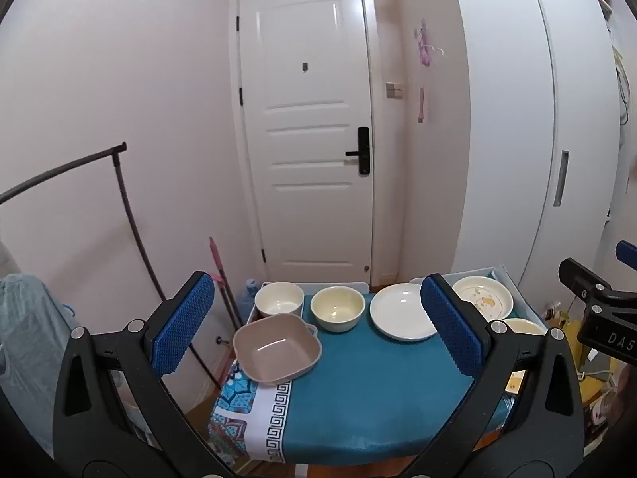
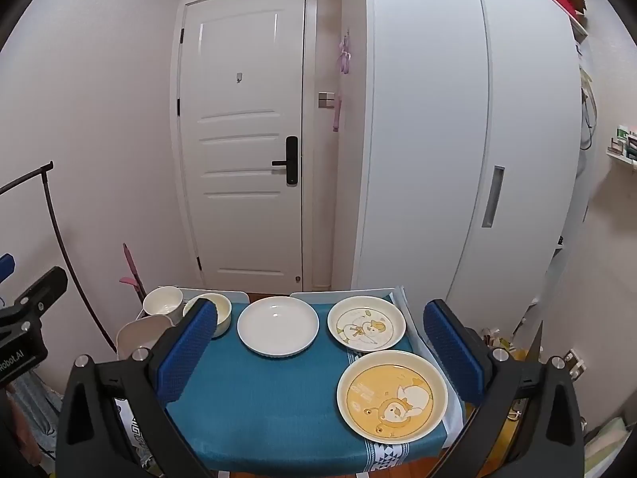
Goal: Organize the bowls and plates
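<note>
On a small table with a teal cloth [image 1: 370,390] [image 2: 270,398] stand a beige square bowl [image 1: 277,347] [image 2: 137,336], a white round bowl [image 1: 279,299] [image 2: 162,300], a cream bowl [image 1: 337,308] [image 2: 221,310], a plain white plate [image 1: 403,316] [image 2: 278,326], a white cartoon plate [image 1: 482,297] [image 2: 366,328] and a yellow cartoon plate [image 2: 392,395]. My left gripper [image 1: 318,330] hovers open in front of the table, above its near half. Open as well, my right gripper [image 2: 322,354] holds nothing.
A white door [image 1: 306,131] and a white wardrobe [image 2: 458,139] stand behind the table. A black clothes rack [image 1: 119,215] and a pink-handled mop [image 1: 219,271] are at the left. White trays [image 2: 350,292] lie at the table's far edge. Clutter fills the floor at right.
</note>
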Motion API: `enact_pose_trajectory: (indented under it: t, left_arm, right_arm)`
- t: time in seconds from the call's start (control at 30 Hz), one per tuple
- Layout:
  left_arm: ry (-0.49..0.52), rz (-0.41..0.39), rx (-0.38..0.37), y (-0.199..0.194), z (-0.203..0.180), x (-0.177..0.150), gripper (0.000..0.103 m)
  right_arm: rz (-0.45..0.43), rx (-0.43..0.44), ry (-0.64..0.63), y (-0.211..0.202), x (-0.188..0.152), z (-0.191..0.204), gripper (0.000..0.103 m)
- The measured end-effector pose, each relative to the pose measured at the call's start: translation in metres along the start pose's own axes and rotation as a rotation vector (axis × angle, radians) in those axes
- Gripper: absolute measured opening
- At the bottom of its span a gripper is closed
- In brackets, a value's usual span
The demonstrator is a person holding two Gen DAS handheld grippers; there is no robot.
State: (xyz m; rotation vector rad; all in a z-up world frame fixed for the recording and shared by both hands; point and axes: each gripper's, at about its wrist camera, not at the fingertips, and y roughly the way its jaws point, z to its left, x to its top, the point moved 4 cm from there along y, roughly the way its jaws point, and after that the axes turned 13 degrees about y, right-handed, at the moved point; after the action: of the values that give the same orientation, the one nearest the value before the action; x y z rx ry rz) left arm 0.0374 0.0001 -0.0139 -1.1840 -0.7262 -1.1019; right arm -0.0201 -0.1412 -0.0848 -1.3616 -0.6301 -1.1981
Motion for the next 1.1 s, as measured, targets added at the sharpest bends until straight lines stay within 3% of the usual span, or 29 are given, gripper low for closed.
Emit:
enact_pose_trajectory:
  t: [1.1]
  left_arm:
    - [0.029,-0.024,-0.003,-0.024,-0.007,-0.009,0.103]
  right_arm:
    - [-0.016,-0.021,0.026,-0.014,-0.001,-0.002,0.103]
